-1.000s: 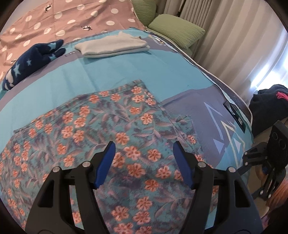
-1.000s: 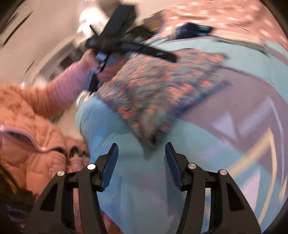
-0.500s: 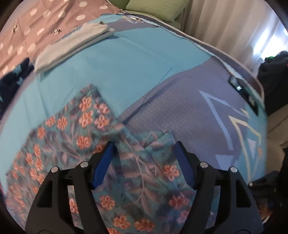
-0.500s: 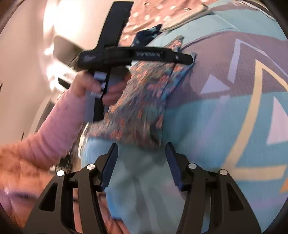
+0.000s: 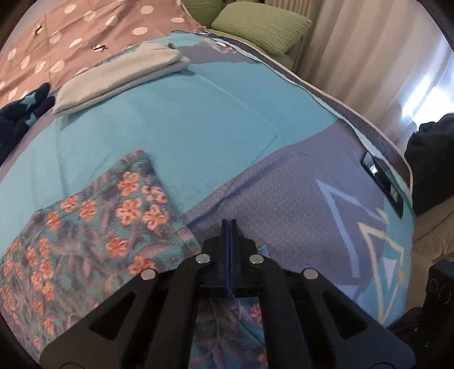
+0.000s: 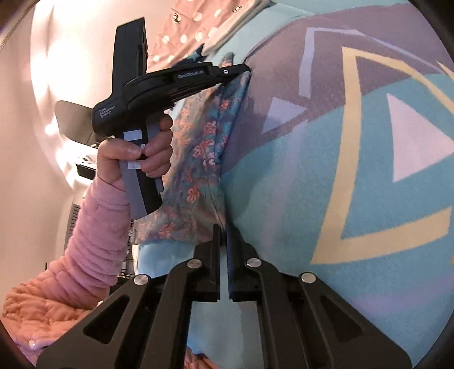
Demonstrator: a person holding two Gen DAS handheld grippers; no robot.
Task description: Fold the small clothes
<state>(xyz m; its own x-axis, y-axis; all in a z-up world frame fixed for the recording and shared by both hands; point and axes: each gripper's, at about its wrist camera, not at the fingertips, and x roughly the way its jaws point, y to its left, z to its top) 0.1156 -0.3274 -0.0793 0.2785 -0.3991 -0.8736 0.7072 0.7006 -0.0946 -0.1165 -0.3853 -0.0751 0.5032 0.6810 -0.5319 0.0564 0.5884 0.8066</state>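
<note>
A teal garment with orange flowers point(image 5: 93, 227) lies on the bed's blue blanket point(image 5: 198, 122). My left gripper point(image 5: 229, 224) is shut on the garment's right edge; cloth hangs under its fingers. In the right wrist view the same garment point(image 6: 210, 147) runs along the blanket point(image 6: 326, 170), and the left gripper point(image 6: 244, 68) pinches its far corner. My right gripper point(image 6: 223, 230) is shut on the garment's near corner, with a thin slit between the blue pads.
A folded pale grey garment point(image 5: 122, 76) and a navy star-print garment point(image 5: 20, 119) lie at the far side. Green pillows point(image 5: 261, 25) and curtains point(image 5: 369, 56) are behind. A dark phone point(image 5: 383, 181) lies near the right bed edge. Dark clothes point(image 5: 434, 159) sit beyond.
Both grippers were open and have shut on the flowered garment's edge. The left one slid to the right edge, the right one came up to the near corner.
</note>
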